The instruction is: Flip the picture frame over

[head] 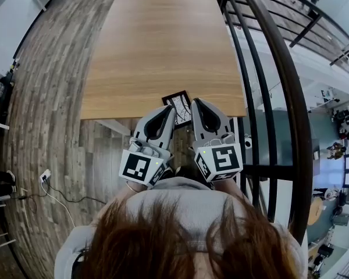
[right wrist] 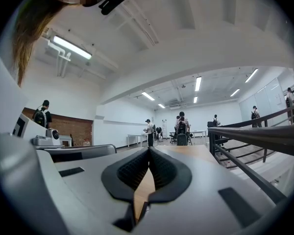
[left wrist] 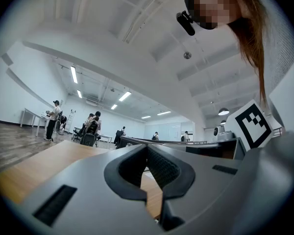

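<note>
A small black picture frame (head: pixel 178 102) with a pale print lies flat at the near edge of the wooden table (head: pixel 163 45). My left gripper (head: pixel 171 110) and right gripper (head: pixel 195 102) hover side by side just above that edge, their tips over the frame's near part and hiding it. In the left gripper view the jaws (left wrist: pixel 147 147) meet at the tips with nothing between them. The right gripper (right wrist: pixel 149 150) is likewise shut and empty, pointing level along the tabletop (right wrist: pixel 186 153). Neither gripper view shows the frame.
A dark curved metal railing (head: pixel 267 97) runs close along the table's right side, with a drop to a lower floor beyond it. A white cable (head: pixel 58 197) lies on the wood floor at the left. Several people (right wrist: pixel 181 125) stand far off.
</note>
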`<state>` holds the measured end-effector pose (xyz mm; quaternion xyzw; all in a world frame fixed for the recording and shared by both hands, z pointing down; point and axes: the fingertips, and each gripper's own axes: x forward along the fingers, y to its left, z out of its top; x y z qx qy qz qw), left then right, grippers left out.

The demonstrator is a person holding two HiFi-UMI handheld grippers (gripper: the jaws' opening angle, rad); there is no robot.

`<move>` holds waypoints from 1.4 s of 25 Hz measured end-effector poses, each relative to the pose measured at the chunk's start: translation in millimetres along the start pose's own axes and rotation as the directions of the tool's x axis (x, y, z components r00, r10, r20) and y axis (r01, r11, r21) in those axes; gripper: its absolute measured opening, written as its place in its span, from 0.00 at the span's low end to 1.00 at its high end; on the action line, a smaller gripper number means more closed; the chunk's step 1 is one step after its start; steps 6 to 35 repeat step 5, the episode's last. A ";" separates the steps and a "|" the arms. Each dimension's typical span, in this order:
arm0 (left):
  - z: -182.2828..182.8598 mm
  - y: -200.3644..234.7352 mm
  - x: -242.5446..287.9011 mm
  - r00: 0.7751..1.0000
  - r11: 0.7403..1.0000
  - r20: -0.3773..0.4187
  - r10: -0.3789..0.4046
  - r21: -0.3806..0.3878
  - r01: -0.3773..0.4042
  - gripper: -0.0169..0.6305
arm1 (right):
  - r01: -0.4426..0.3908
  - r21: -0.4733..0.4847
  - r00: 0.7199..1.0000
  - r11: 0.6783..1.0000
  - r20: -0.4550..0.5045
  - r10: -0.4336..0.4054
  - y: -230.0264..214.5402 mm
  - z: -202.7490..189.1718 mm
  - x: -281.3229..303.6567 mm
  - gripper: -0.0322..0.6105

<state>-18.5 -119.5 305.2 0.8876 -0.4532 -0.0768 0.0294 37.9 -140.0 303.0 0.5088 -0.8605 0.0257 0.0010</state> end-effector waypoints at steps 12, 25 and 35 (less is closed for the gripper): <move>1.4 -3.7 5.1 1.000 1.000 0.013 -0.006 0.006 0.006 0.04 | 0.001 -0.020 1.000 1.000 0.006 -0.001 -2.4 1.2 -2.4 0.07; 1.4 -3.7 5.1 1.000 1.000 0.013 -0.006 0.006 0.006 0.04 | 0.001 -0.020 1.000 1.000 0.006 -0.001 -2.4 1.2 -2.4 0.07; 1.4 -3.7 5.1 1.000 1.000 0.013 -0.006 0.006 0.006 0.04 | 0.001 -0.020 1.000 1.000 0.006 -0.001 -2.4 1.2 -2.4 0.07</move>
